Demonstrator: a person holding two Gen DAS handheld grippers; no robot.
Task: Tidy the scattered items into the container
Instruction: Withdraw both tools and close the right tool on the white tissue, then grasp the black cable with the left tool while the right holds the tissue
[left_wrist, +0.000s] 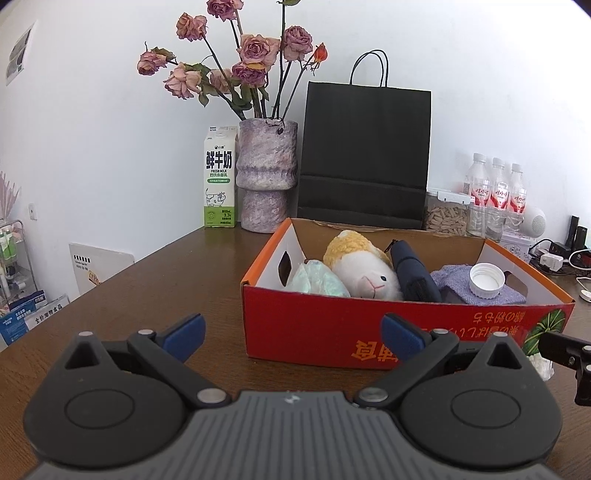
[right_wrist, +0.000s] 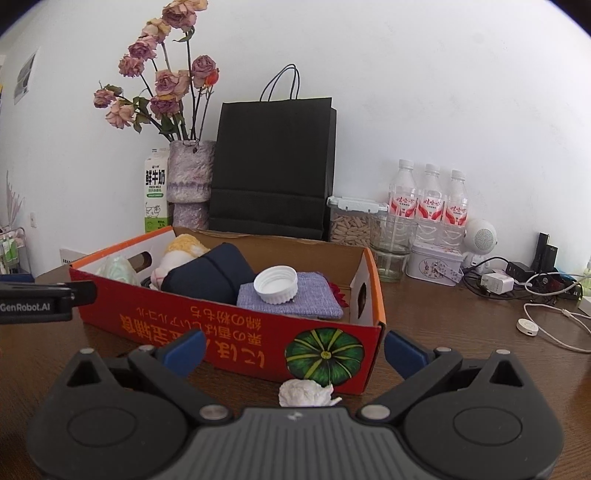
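A red cardboard box (left_wrist: 314, 325) (right_wrist: 229, 332) stands on the brown table. It holds a plush sheep (left_wrist: 365, 266) (right_wrist: 177, 254), a pale green packet (left_wrist: 317, 280) (right_wrist: 114, 269), a navy pouch (left_wrist: 413, 273) (right_wrist: 210, 273), a purple cloth (left_wrist: 491, 291) (right_wrist: 295, 299) and a white cap (left_wrist: 485, 278) (right_wrist: 276, 284). A crumpled white tissue (right_wrist: 304, 393) (left_wrist: 541, 363) lies on the table in front of the box's right corner. My left gripper (left_wrist: 293, 338) is open and empty before the box. My right gripper (right_wrist: 293, 349) is open and empty, just above the tissue.
Behind the box stand a milk carton (left_wrist: 219, 177), a vase of dried roses (left_wrist: 264, 177), a black paper bag (left_wrist: 365, 155) (right_wrist: 273, 166), a seed jar (right_wrist: 351, 221), a glass (right_wrist: 391, 247), three bottles (right_wrist: 428, 199), a tin (right_wrist: 436, 262). Chargers and cables (right_wrist: 535, 288) lie at right.
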